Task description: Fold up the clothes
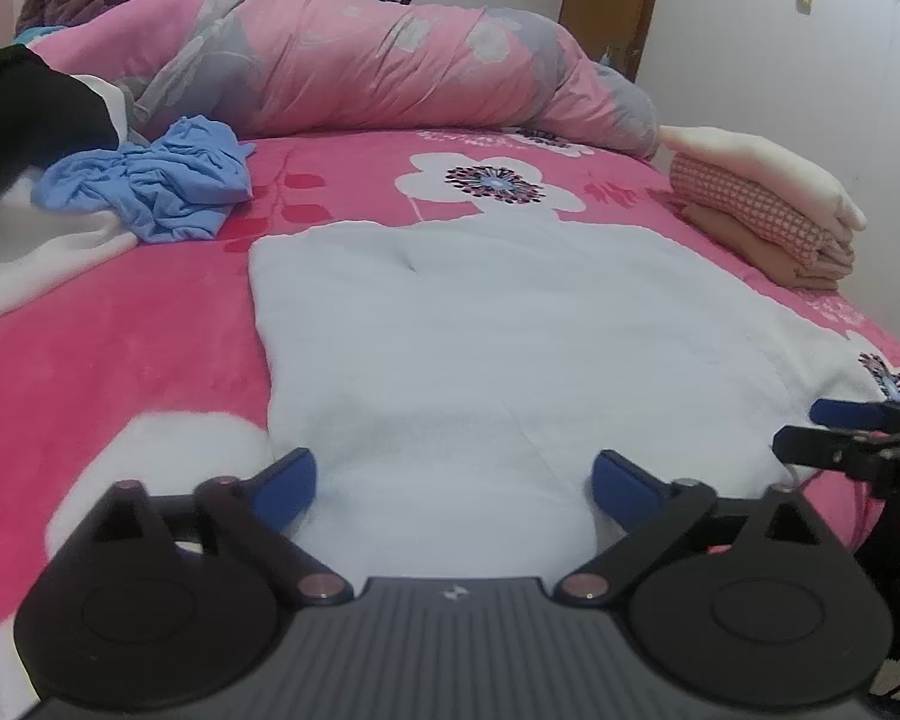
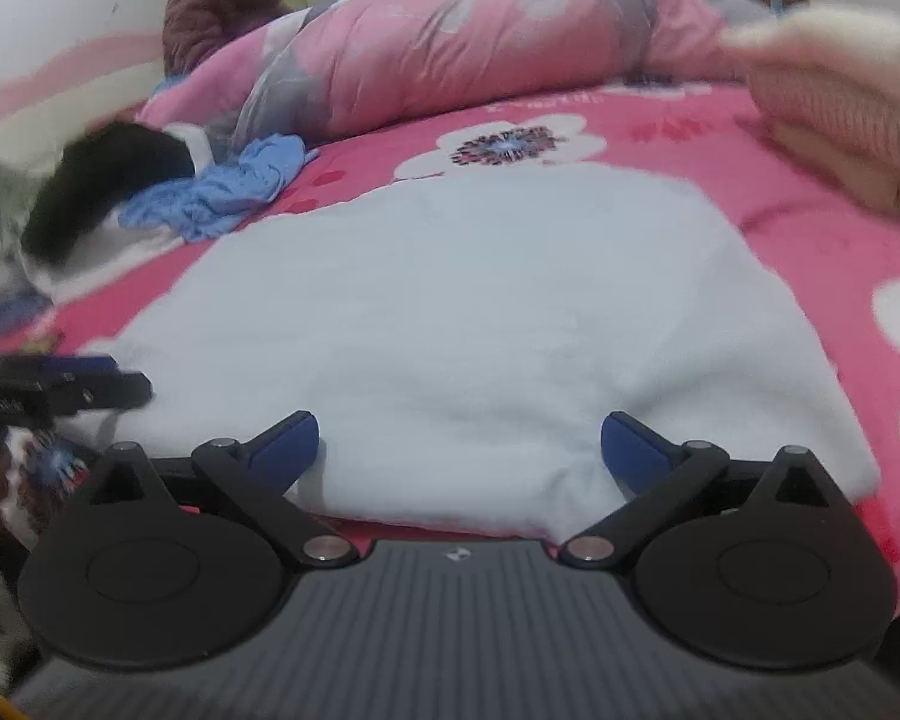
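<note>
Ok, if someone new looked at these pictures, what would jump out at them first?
Probably the pale blue fleece garment spread flat on the bright pink flowered bedspread, with the open left gripper and the open right gripper at its near edge. Behind it, a crumpled blue shirt lies on the left and a stack of folded clothes on the right.

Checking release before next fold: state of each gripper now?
Left gripper: open, holding nothing; near edge of the pale blue garment lies between its jaws.
Right gripper: open, holding nothing, at the same garment's edge.
</note>
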### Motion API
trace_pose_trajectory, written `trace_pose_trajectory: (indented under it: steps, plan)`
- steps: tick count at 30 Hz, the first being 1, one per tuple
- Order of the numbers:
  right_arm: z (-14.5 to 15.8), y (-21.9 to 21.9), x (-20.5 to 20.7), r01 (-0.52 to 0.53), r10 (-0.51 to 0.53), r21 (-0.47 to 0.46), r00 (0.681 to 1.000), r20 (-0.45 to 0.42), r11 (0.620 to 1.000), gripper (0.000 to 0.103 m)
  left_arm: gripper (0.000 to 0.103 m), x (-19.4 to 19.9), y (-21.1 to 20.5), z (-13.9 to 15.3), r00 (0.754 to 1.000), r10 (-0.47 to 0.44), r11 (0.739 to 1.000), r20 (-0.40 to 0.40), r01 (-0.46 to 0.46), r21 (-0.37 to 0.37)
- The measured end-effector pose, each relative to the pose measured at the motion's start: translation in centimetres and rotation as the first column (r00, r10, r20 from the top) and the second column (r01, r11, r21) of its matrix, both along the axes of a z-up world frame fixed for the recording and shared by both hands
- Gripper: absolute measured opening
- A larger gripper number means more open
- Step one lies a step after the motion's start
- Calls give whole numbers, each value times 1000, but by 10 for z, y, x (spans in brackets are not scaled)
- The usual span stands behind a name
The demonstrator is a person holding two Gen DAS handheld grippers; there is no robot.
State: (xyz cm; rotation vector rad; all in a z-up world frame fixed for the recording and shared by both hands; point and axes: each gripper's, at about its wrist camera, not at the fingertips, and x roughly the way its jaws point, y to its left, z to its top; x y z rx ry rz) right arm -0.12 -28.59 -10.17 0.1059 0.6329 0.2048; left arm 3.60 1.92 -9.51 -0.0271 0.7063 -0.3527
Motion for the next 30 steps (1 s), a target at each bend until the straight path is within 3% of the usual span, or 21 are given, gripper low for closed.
trace_pose_trajectory:
  steps: [2, 9, 16, 18, 25, 30]
  plan:
    - [6, 6, -1, -9, 9, -16, 1000, 14, 1000, 101, 103, 0, 0, 4, 1000, 19, 1000, -4, -19, 2]
    - [47, -7, -8, 37, -44, 64, 994, 104, 997, 102, 103, 5, 5, 20, 991, 131, 991, -26, -131, 2]
    - [58, -18, -1, 134, -150, 121, 979, 140, 984, 102, 103, 9, -10, 31, 977, 214, 972, -17, -211, 100]
    - [57, -16, 3, 153, -165, 98, 977, 137, 983, 102, 103, 9, -15, 31, 973, 232, 965, 13, -232, 121]
    - [51, -1, 14, 179, -166, -120, 980, 112, 977, 102, 103, 18, -32, 35, 968, 242, 949, 59, -249, 192]
    - [50, -15, 5, 159, -147, -43, 967, 208, 986, 102, 103, 20, -44, 34, 967, 242, 948, 74, -252, 194]
